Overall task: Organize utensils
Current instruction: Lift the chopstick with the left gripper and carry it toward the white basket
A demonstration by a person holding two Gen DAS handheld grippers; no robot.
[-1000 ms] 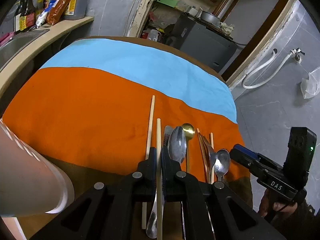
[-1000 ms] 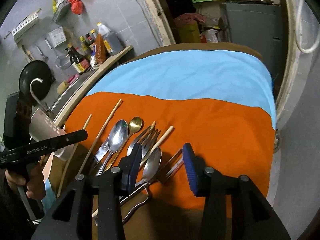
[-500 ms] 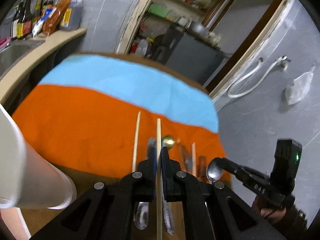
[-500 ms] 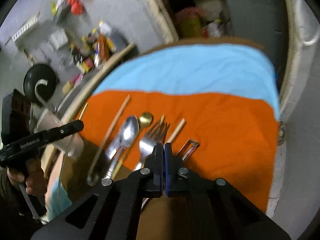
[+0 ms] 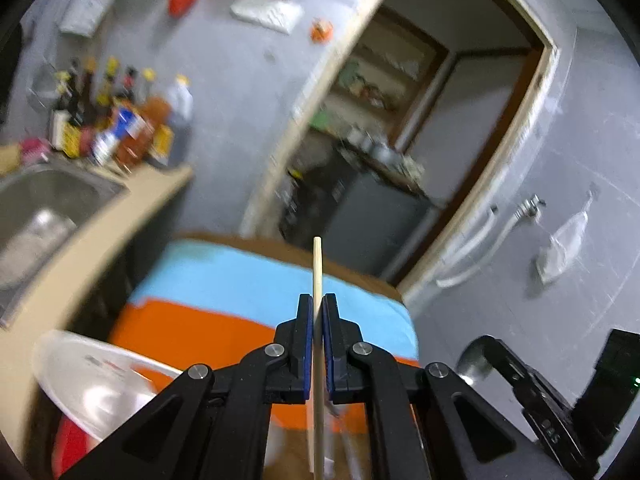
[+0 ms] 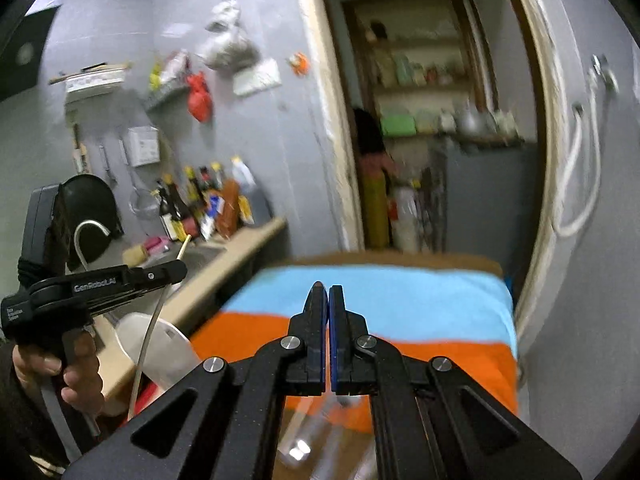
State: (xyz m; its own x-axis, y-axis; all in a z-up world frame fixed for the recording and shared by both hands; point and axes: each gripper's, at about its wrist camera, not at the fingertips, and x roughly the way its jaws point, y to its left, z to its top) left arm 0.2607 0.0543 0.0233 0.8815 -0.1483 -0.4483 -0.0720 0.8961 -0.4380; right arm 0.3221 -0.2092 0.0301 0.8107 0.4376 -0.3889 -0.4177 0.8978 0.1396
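Observation:
My left gripper (image 5: pixel 316 304) is shut on a wooden chopstick (image 5: pixel 317 264), held upright and raised off the table; it also shows in the right wrist view (image 6: pixel 176 270) with the chopstick (image 6: pixel 150 328) hanging below it. My right gripper (image 6: pixel 328 294) is shut on a metal spoon, whose bowl (image 5: pixel 472 360) shows at its tip in the left wrist view; blurred metal utensils (image 6: pixel 316 428) lie beneath its jaws. A white cup (image 5: pixel 92 376) stands at lower left, also seen in the right wrist view (image 6: pixel 160 348).
The table carries an orange and light blue cloth (image 6: pixel 400 300). A counter with a sink (image 5: pixel 44 196) and several sauce bottles (image 5: pixel 120 128) runs along the left. A doorway with shelves and a dark cabinet (image 5: pixel 368 208) lies beyond the table.
Both grippers have lifted and tilted upward from the table. The right gripper closed on a spoon and raised it; the left raised its chopstick toward the white cup.

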